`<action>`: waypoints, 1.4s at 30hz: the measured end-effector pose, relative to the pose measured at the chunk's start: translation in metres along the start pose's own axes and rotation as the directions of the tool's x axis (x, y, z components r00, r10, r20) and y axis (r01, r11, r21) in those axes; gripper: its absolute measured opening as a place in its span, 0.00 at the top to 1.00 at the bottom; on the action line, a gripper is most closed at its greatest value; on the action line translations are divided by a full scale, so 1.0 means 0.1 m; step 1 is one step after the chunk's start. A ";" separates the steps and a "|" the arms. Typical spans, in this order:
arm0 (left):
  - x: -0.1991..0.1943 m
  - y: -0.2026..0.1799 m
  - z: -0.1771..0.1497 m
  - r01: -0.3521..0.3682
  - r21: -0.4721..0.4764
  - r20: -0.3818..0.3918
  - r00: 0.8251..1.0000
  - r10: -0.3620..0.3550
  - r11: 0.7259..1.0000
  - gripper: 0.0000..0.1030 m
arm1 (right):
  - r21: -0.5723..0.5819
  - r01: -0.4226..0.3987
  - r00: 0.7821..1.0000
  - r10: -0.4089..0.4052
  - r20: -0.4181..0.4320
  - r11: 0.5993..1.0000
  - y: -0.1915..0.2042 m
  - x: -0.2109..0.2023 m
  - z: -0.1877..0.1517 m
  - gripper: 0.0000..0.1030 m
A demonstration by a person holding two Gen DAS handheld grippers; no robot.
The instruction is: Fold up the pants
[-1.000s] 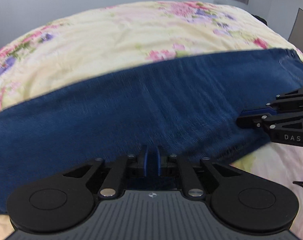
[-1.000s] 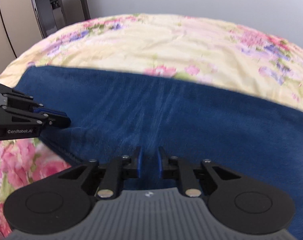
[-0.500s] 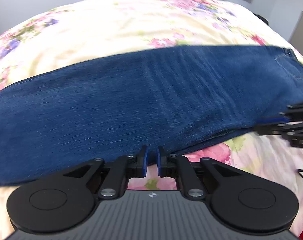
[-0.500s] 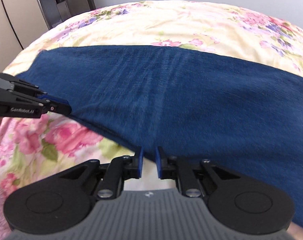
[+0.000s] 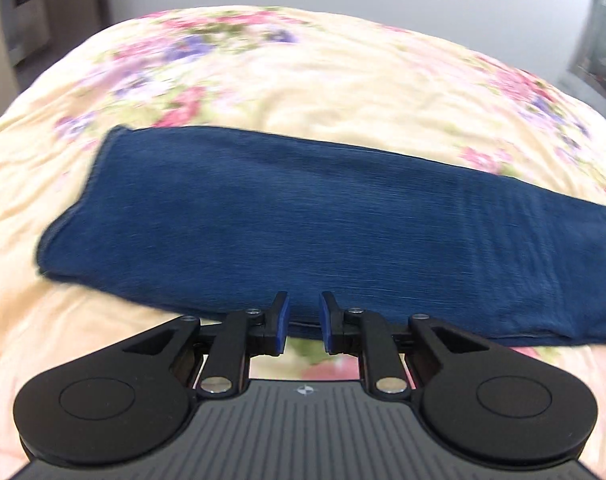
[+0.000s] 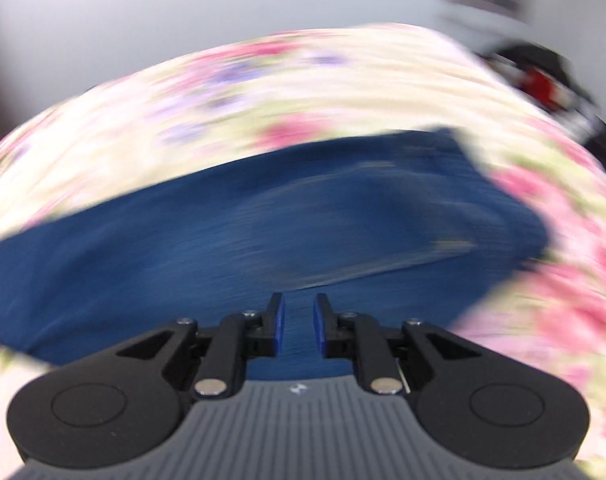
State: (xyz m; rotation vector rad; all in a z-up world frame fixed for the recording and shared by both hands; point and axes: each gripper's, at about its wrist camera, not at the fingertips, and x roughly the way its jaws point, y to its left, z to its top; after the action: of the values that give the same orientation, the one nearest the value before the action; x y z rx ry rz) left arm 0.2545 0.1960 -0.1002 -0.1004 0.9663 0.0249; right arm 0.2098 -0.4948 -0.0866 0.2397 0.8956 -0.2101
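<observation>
My left gripper (image 5: 303,324) spread, nothing between its blue pads, at the near edge of the dark blue pants (image 5: 303,236), a long flat ribbed band on the floral bedspread (image 5: 323,80) (soft, wrinkled), my right gripper (image 6: 297,324) likewise parted over the blurred cloth (image 6: 263,232)

left gripper (image 5: 302,323): black linkage arms, blue pads on the inner faces of its fingers (image 5: 282,322)
left gripper screws: small silver screw heads at the link joints, two larger round silver pins near the base
left gripper body: grey ribbed plate with a small round logo, flanked by two black round discs with inset circles
right gripper (image 6: 296,323): same build, with black links, blue pads, silver pins, a grey ribbed plate with a logo, and two black discs
</observation>
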 end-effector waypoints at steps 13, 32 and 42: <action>-0.04 0.32 -0.03 -0.153 -0.113 -0.047 0.988 0.149 0.982 0.78 | 0.731 -0.145 0.989 0.112 0.094 0.667 -2.11 0.75 0.05 0.42; -0.16 0.57 -0.03 -0.130 -0.273 -0.010 0.991 0.132 0.953 0.53 | 0.254 0.040 0.999 -0.043 0.004 0.966 -1.73 1.00 0.43 0.73; -0.30 1.42 -0.27 0.116 -0.682 0.160 0.987 -0.007 0.722 0.43 | 0.011 0.196 0.979 -0.196 0.060 0.981 -1.18 0.36 0.60 0.59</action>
State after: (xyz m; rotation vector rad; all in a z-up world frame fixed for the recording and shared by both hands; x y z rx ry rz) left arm 0.2058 0.3353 -0.1010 -0.8211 0.7600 0.3343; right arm 0.2437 -0.6277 -0.0928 0.1484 0.8579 -0.4006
